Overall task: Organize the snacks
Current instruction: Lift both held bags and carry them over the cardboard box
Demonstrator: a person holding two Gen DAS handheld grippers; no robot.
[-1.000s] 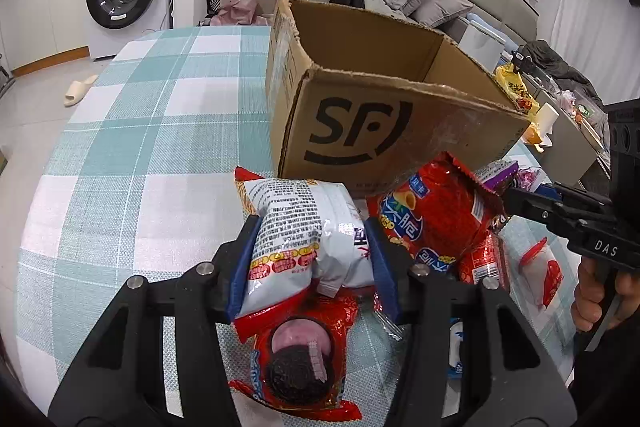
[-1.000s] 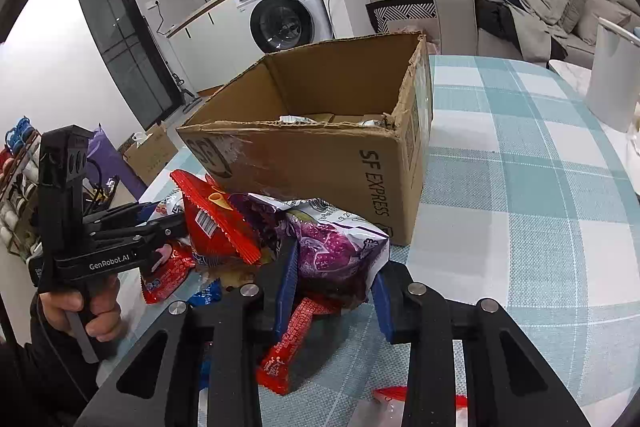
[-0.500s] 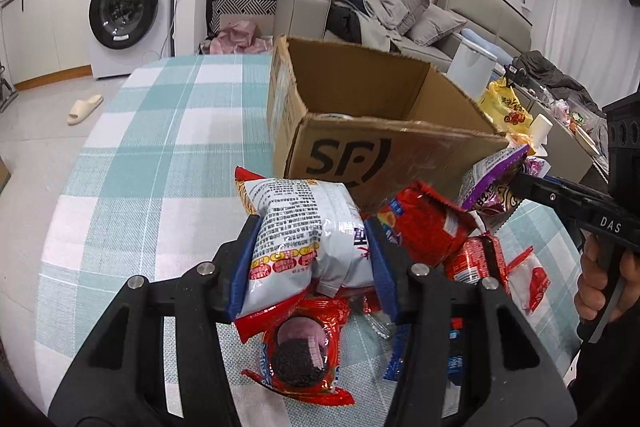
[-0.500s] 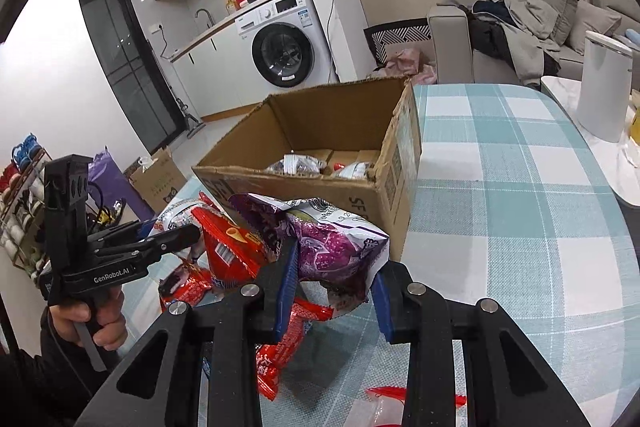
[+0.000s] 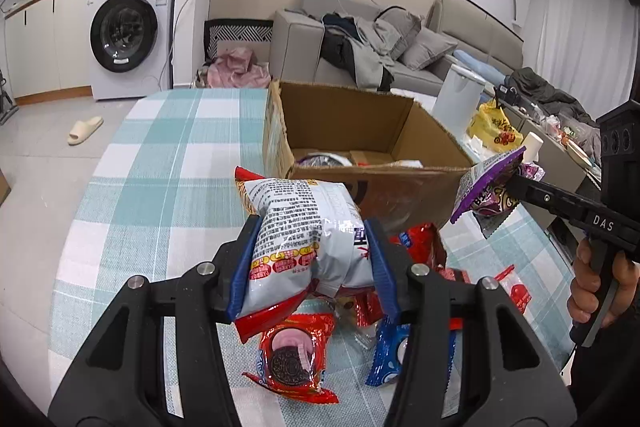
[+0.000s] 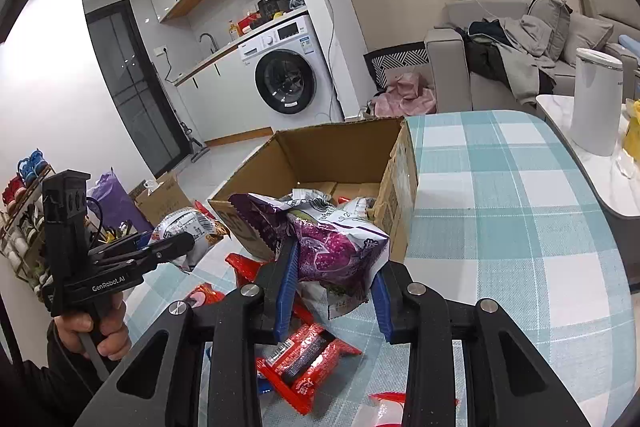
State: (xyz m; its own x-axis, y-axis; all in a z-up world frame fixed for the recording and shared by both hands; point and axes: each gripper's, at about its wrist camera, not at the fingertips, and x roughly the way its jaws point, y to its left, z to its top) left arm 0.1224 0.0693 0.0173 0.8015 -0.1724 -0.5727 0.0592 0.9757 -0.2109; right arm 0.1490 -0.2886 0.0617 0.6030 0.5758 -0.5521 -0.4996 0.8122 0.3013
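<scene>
My left gripper (image 5: pixel 310 263) is shut on a white and red chip bag (image 5: pixel 304 235) and holds it in the air in front of the open cardboard box (image 5: pixel 360 123). My right gripper (image 6: pixel 334 275) is shut on a purple snack bag (image 6: pixel 332 247), held up near the box's front corner (image 6: pixel 320 155). The box holds a few packets. Loose snacks lie on the checked tablecloth below: an Oreo pack (image 5: pixel 292 359), a blue pack (image 5: pixel 390 355) and red packs (image 6: pixel 304 363). The right gripper with the purple bag (image 5: pixel 486 187) shows in the left wrist view.
The table (image 6: pixel 500 219) has a teal checked cloth. A white kettle (image 6: pixel 596 99) and a yellow bag (image 5: pixel 496 131) stand on a side counter to the right. A washing machine (image 5: pixel 124 31) and a sofa (image 5: pixel 360 43) lie beyond the table.
Both grippers have risen with their bags, from table level to above the box rim. The box's inside has come into view.
</scene>
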